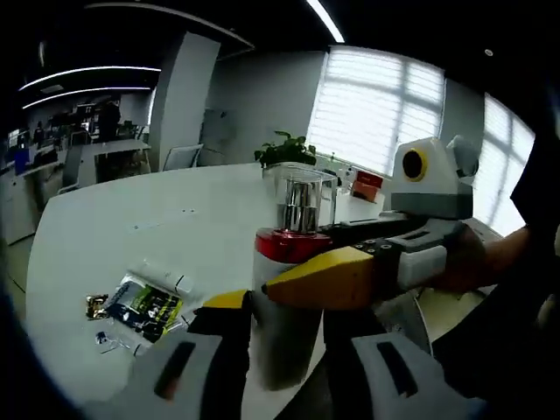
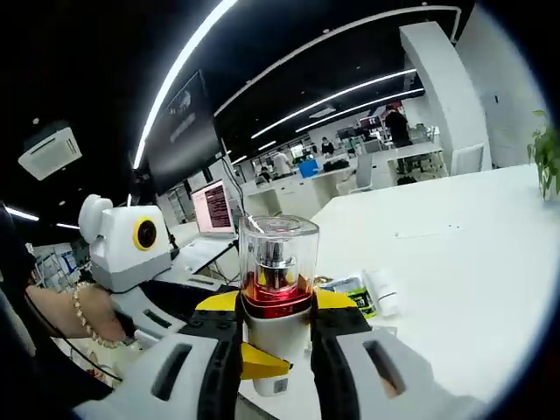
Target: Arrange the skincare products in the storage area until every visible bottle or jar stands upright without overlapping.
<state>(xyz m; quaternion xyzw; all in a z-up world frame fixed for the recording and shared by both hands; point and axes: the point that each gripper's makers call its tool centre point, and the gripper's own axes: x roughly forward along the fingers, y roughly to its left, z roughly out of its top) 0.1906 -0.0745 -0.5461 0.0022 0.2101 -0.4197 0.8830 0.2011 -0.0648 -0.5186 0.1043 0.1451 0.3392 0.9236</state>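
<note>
Left gripper view: pump bottle [image 1: 287, 289] with clear cap and red collar upright on the white table [image 1: 131, 227], left gripper [image 1: 284, 372] clamped around its lower body, right gripper [image 1: 346, 276] reaching in from the right and touching its neck, sachets [image 1: 140, 306] lying nearby. Right gripper view: right gripper [image 2: 273, 372] closed on the same pump bottle [image 2: 276, 289], left gripper [image 2: 254, 359] yellow-tipped just below, small tube [image 2: 382, 291] and sachets [image 2: 346, 290] on the table [image 2: 455, 254] behind.

Both jaws of the left hand-held gripper [image 1: 284, 367] and the right hand-held gripper [image 2: 273, 363] were pressed against the same bottle [image 2: 276, 302] — the two met head-on, a braceleted wrist [image 2: 87, 317] behind the left one.
</note>
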